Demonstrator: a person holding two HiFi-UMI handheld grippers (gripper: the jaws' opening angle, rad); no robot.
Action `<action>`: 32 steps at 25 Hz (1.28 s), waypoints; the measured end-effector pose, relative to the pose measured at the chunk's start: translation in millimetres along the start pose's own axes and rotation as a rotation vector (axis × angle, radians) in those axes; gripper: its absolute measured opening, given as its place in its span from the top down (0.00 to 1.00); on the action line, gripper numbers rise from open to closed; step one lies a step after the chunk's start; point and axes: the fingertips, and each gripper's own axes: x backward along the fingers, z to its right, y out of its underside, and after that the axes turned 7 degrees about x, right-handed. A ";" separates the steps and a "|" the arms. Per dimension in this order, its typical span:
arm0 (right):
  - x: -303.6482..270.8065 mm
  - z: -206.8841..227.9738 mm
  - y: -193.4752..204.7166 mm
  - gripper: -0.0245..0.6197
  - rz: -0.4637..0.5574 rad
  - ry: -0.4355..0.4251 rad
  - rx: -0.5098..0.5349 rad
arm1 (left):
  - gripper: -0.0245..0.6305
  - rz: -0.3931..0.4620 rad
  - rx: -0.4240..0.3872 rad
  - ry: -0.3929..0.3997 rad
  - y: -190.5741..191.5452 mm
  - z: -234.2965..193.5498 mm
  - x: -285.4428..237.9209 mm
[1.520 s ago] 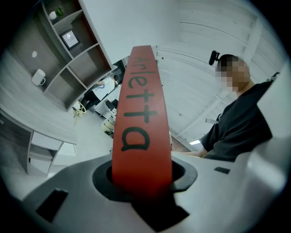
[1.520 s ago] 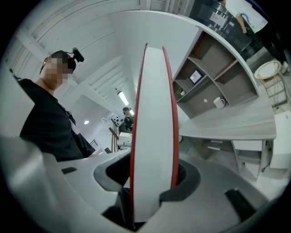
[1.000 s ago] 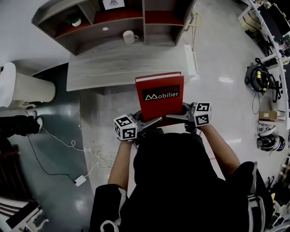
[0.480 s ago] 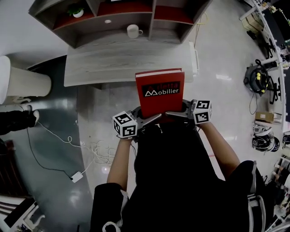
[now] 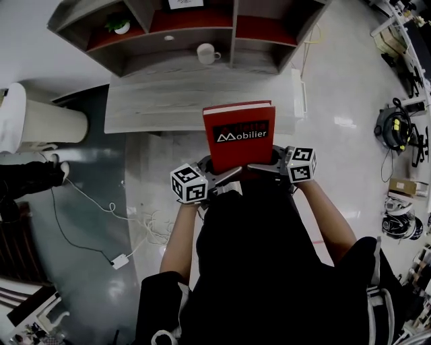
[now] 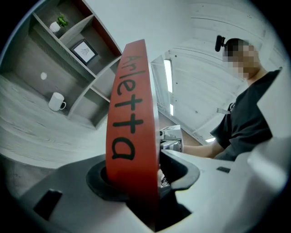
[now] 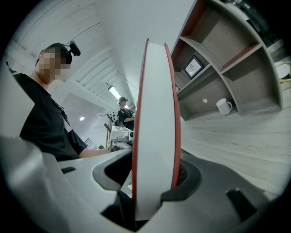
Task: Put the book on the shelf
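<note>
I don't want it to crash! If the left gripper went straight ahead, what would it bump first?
The book: it sits right between the left gripper's opening jaws. Behind it, probably the right gripper, its opening jaws also around the book.

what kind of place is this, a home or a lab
Probably a lab with a staged home corner: a desk and shelf unit with a mug, yet loose cables and equipment lie on the glossy floor.

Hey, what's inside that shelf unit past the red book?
In the shelf: a potted plant upper left, a framed picture in the next compartment, a white mug lower down. Its boards hide the compartments' far corners.
</note>
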 end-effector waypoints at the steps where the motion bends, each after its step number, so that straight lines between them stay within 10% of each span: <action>1: 1.6 8.3 -4.4 0.65 0.004 0.002 0.002 | 0.65 -0.004 0.002 -0.003 -6.2 -5.5 -4.6; 32: 81.0 261.5 -47.5 0.60 -0.074 0.069 0.016 | 0.56 -0.226 0.025 -0.199 -115.0 -183.2 -174.8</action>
